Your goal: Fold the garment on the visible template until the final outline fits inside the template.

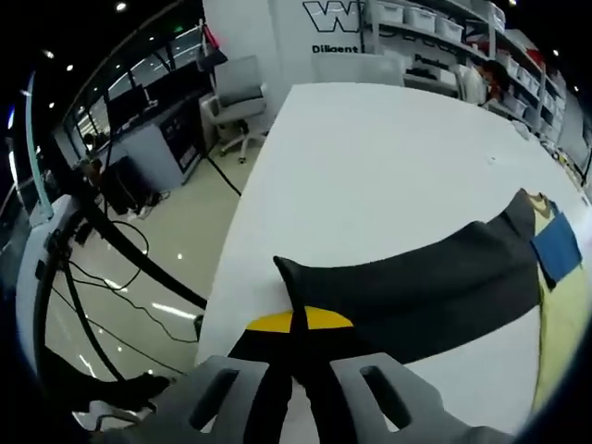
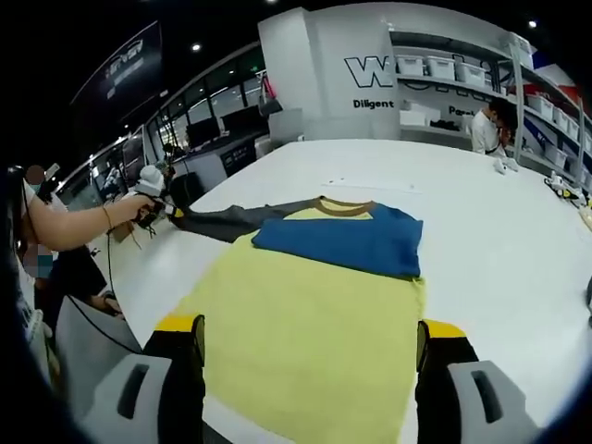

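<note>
- In the left gripper view, the left gripper (image 1: 298,393) had its jaws closed down on the dark sleeve (image 1: 416,287), and the cloth ran straight up out of the pinch.
- A yellow patch (image 1: 298,321) showed just ahead of those jaws, partly under the dark cloth.
- From the grip, that sleeve stretched away forward and to the right across the white table (image 1: 388,166), lifted a little off the surface near the jaws.
- At the sleeve's far end, off to the right of the gripper, sat the garment (image 1: 555,305) body, with its folded blue sleeve (image 1: 557,248) on the yellow.
- In the right gripper view, the right gripper (image 2: 310,356) stood wide, one jaw on either side of the garment's near hem, holding nothing.
- The yellow garment (image 2: 305,324) lay flat on the table (image 2: 499,240) right between and ahead of those jaws.
- The blue sleeve (image 2: 347,239) was folded across the far part of the body, below the brown collar (image 2: 346,204).
- The dark sleeve (image 2: 236,218) reached out ahead and to the left of the right gripper, pulled towards the other gripper (image 2: 151,199) in a person's hand.
- Beyond the table stood shelving (image 2: 462,83) with white bins, and a person (image 2: 487,125) was by it.
- No template outline could be made out on the table.
</note>
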